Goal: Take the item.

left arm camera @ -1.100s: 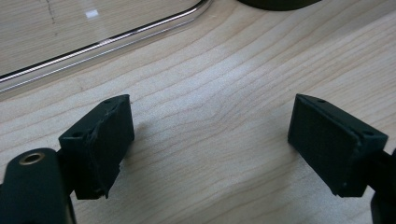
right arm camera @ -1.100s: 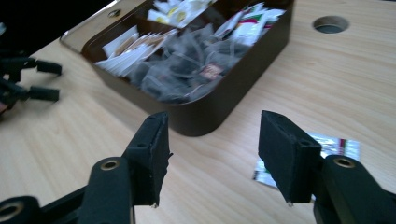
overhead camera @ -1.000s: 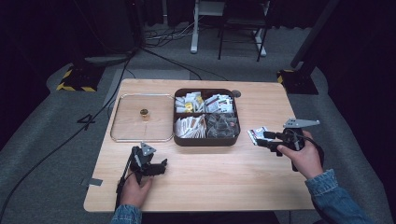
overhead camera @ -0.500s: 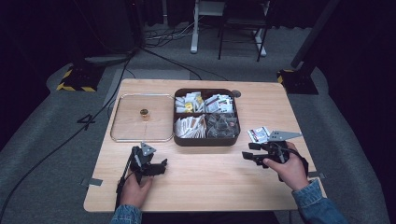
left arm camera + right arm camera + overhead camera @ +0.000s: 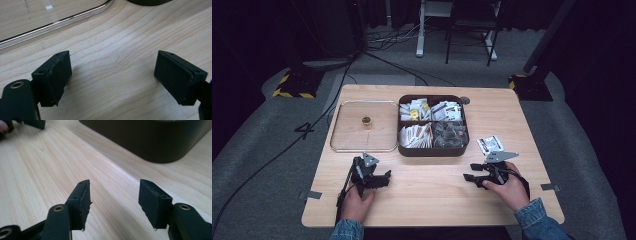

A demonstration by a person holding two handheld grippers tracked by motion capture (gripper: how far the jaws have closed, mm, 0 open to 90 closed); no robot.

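A dark brown divided box point(image 5: 406, 150) holds several small packets in its compartments at the table's middle. One white packet with dark print point(image 5: 490, 144) lies flat on the wood just right of the box. My right gripper point(image 5: 468, 178) rests low near the front right, open and holding nothing, pointing left; the packet lies behind it, apart. In the right gripper view the gripper point(image 5: 113, 202) has bare wood between its jaws and the box wall point(image 5: 150, 140) ahead. My left gripper point(image 5: 387, 177) sits at the front left, open over bare wood point(image 5: 112, 77).
A clear flat lid with a metal rim point(image 5: 337, 145) and small brass knob point(image 5: 366, 121) lies left of the box; its rim point(image 5: 62, 21) runs just ahead of my left jaws. The wooden table point(image 5: 427, 200) has dark floor, cables and stands around it.
My right gripper has drawn back from the packet toward the front edge and to the left, leaving the packet lying on the table. The left gripper has stayed put.
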